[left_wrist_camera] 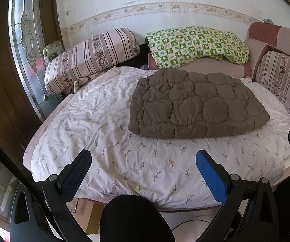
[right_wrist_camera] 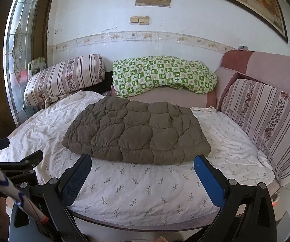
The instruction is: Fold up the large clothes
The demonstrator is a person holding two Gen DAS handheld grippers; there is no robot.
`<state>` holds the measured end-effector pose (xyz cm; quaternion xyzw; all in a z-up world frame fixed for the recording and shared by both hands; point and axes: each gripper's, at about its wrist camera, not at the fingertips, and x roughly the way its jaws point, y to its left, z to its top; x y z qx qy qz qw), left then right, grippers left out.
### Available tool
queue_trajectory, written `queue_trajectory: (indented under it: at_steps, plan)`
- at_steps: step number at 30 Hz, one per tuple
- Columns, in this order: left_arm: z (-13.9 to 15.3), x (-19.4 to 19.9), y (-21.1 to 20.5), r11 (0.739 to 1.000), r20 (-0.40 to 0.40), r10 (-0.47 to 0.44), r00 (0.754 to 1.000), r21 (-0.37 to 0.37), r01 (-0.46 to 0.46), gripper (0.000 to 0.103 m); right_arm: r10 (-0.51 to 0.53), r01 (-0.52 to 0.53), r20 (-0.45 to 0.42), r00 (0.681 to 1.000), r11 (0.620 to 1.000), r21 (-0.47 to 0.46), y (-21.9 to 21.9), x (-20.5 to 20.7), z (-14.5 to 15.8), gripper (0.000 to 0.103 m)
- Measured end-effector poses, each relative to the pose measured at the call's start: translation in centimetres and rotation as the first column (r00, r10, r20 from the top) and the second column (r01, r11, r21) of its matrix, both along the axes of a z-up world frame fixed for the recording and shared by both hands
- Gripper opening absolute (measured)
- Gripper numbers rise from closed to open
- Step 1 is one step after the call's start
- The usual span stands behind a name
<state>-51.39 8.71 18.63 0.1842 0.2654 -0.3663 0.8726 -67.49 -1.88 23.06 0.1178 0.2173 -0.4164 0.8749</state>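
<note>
Two grippers, both empty, both held back off the near edge of the bed [left_wrist_camera: 68,133].

Left wrist view: we see the left gripper [left_wrist_camera: 143,161] with fingers spread wide, nothing between them. The quilted brown garment [left_wrist_camera: 195,104] lies as a compact padded block on the flowered sheet, toward the far right part of the bed, clear of the striped bolster [left_wrist_camera: 88,58] at the far left corner. A dark knee or leg shows low in the frame.

Right wrist view: the right gripper [right_wrist_camera: 142,162] is likewise apart and holding nothing; the garment [right_wrist_camera: 136,133] sits just beyond it, its near hem closest to us.

We judge the folding looks largely done.

Risks:
- puffy filling may spring the fold open if left unpressed
- a pinch at the near hem could catch the sheet too, dragging it
- grabbing only the top layer would peel the fold apart
</note>
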Motion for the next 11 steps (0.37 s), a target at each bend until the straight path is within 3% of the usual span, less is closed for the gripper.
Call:
queue_trajectory:
  at_steps: [7,11]
  plan:
    - [0.1,0.5,-0.1,1.000,-0.038,0.016,0.999,0.012,-0.016,0.103,0.024,-0.024,0.022,0.999,1.000,0.015,-0.6,0.0,-0.1,0.103]
    - [0.4,0.7,0.1,0.998,-0.020,0.055,0.998,0.022,-0.054,0.103,0.032,-0.033,0.028,0.999,0.999,0.043,-1.5,-0.3,-0.7,0.103]
